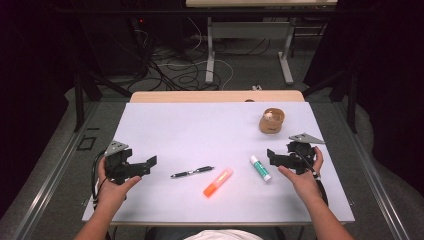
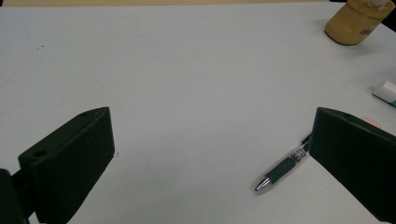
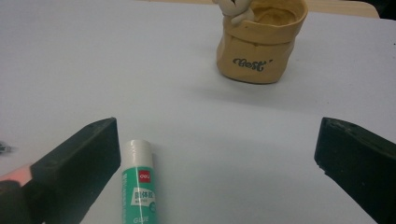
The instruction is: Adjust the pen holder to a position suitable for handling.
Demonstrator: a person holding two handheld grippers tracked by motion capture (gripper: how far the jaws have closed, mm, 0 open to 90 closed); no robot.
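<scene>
A black pen (image 1: 192,172) lies on the white table top (image 1: 200,125), with an orange highlighter (image 1: 218,182) just right of it and a green-and-white glue stick (image 1: 260,168) further right. A tan pouch-like pot (image 1: 272,120) stands at the back right. My left gripper (image 1: 149,166) rests left of the pen, open and holding nothing. In the left gripper view the pen (image 2: 282,169) lies by the right jaw of the left gripper (image 2: 212,123). My right gripper (image 1: 270,157) is open beside the glue stick. In the right gripper view the glue stick (image 3: 138,186) lies by the left jaw of the right gripper (image 3: 217,128), with the pot (image 3: 259,42) ahead.
The pot (image 2: 359,21) holds something pale. A wooden strip (image 1: 215,96) edges the table's far side. Beyond it are the legs of another table (image 1: 210,55) and cables on the floor. Bare white surface stretches across the table's middle and back left.
</scene>
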